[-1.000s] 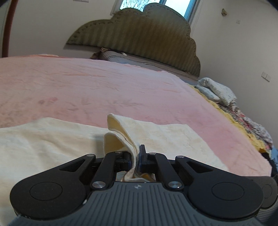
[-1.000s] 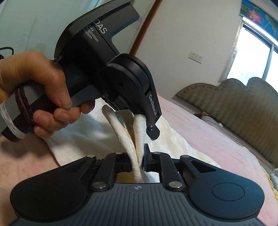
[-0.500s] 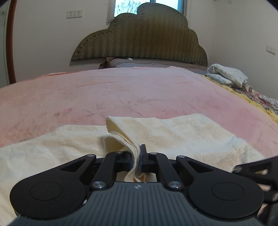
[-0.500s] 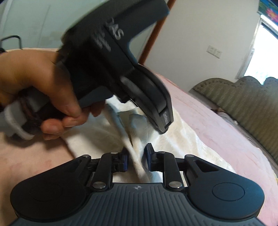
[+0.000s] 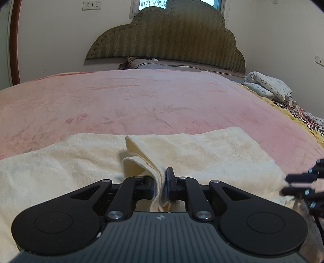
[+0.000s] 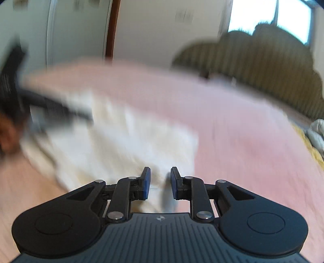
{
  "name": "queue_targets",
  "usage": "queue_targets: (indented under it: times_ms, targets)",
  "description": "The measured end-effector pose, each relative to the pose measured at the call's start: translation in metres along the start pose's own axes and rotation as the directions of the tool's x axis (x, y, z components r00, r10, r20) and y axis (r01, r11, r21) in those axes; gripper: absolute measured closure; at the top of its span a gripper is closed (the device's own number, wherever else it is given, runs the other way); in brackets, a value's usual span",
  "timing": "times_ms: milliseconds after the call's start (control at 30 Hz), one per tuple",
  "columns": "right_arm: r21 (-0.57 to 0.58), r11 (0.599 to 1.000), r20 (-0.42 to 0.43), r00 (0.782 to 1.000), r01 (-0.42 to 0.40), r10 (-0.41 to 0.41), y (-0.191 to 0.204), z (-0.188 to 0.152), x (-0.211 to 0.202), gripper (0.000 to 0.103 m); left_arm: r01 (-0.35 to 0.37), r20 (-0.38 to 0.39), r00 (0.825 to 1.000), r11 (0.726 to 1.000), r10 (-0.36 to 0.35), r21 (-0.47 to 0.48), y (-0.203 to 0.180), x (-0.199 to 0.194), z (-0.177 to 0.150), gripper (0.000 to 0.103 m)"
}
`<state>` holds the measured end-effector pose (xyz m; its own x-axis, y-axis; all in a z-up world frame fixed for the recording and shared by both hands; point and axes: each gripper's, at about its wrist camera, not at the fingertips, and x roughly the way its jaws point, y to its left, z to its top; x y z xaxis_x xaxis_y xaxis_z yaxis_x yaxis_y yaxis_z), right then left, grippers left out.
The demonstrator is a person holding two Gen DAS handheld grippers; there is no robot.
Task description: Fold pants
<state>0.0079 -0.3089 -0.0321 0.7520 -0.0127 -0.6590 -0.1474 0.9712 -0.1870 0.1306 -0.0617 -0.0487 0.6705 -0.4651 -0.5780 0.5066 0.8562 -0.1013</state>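
Jaws opening around pants (image 5: pixel 202 147), headboard (image 5: pixel 168 36) beyond

**A bedroom in a home**

A wide bed (image 5: pixel 141 105) fills most of both views, covered by a pink blanket (image 5: pixel 182 97) with a faint leaf print. At its far edge stands a padded, scalloped olive headboard (image 5: pixel 168 38) against a plain pale wall, with a window (image 5: pixel 182 3) right above it letting in daylight. Grey pillows (image 5: pixel 162 64) lie along the foot of the headboard. Near the bed's right edge sits a bundle of printed bedding (image 5: pixel 269 87) on a yellow-trimmed cover. Wall sockets (image 5: pixel 92 5) and a brown door frame (image 5: pixel 14 40) show at the left.
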Motion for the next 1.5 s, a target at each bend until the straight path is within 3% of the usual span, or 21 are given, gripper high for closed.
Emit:
queue_targets:
  times_ms: [67,233,333,367,400,467,567,667,833,900,1000,1133,1200,1267,1333,1433,1500]
  targets:
    - [-0.100,0.994,-0.055,0.997,0.043,-0.048,0.007,-0.010,0.002,0.082,-0.006,-0.003,1.000,1.000,0.006,0.002,0.000,0.001,-0.001,0.086]
    - [0.008,0.999,0.043,0.998,0.037,-0.037,-0.003,0.005,-0.020,0.082,-0.031,-0.009,0.999,0.999,0.031,-0.014,-0.001,0.002,0.002,0.079]
    - [0.021,1.000,0.090,0.996,-0.007,0.005,0.006,0.015,-0.016,0.081,-0.030,-0.012,0.999,0.999,0.029,-0.031,0.004,-0.001,0.002,0.073]
    - [0.004,1.000,0.071,0.997,-0.027,0.026,0.013,0.015,-0.011,0.082,-0.039,-0.013,0.999,0.999,0.038,-0.038,0.007,-0.003,0.003,0.065]
    - [-0.028,0.999,0.064,0.998,-0.026,0.027,0.024,0.013,-0.007,0.081,-0.055,-0.008,0.998,0.997,0.055,-0.046,0.010,-0.005,0.003,0.056]
    - [-0.085,0.996,0.107,0.994,-0.027,0.037,0.046,0.012,-0.014,0.082,-0.124,0.015,0.992,0.990,0.125,-0.070,0.017,-0.009,0.005,0.050]
    - [-0.203,0.972,0.194,0.969,-0.115,0.155,0.083,0.018,-0.021,0.082,-0.216,0.032,0.975,0.968,0.222,-0.125,0.032,-0.015,0.009,0.049]
    - [-0.332,0.936,0.201,0.962,-0.112,0.187,0.116,0.024,-0.019,0.082,-0.225,0.034,0.971,0.956,0.235,-0.188,0.047,-0.026,0.011,0.049]
    - [-0.468,0.880,0.168,0.971,-0.075,0.172,0.144,0.019,-0.008,0.082,-0.215,0.009,0.975,0.947,0.223,-0.239,0.057,-0.039,0.006,0.042]
    - [-0.481,0.873,0.160,0.971,-0.080,0.177,0.147,0.017,-0.007,0.082,-0.191,-0.001,0.980,0.940,0.199,-0.282,0.059,-0.043,0.003,0.037]
    - [-0.488,0.870,0.162,0.972,-0.069,0.167,0.147,0.015,-0.006,0.082,-0.127,0.000,0.991,0.934,0.134,-0.334,0.061,-0.052,0.002,0.036]
    - [-0.519,0.855,0.189,0.975,-0.004,0.120,0.159,0.014,0.005,0.082,-0.016,0.014,1.000,0.922,0.023,-0.386,0.058,-0.063,0.004,0.033]
    - [-0.529,0.848,0.224,0.970,0.041,0.092,0.167,0.013,0.013,0.082,0.055,0.018,0.998,0.903,-0.052,-0.426,0.059,-0.067,0.004,0.031]
    - [-0.531,0.843,0.252,0.966,0.082,0.065,0.174,0.011,0.022,0.082,0.135,0.021,0.990,0.872,-0.142,-0.471,0.061,-0.070,0.002,0.030]
    - [-0.503,0.860,0.265,0.962,0.087,0.058,0.174,0.013,0.025,0.091,0.202,0.022,0.975,0.838,-0.222,-0.506,0.063,-0.070,0.000,0.028]
    - [-0.355,0.935,0.307,0.948,0.027,0.089,0.151,0.023,0.013,0.094,0.291,0.028,0.942,0.774,-0.334,-0.563,0.064,-0.062,-0.005,0.024]
    - [-0.233,0.971,0.327,0.937,-0.051,0.127,0.127,0.031,0.002,0.094,0.342,0.036,0.911,0.708,-0.410,-0.618,0.064,-0.049,-0.008,0.022]
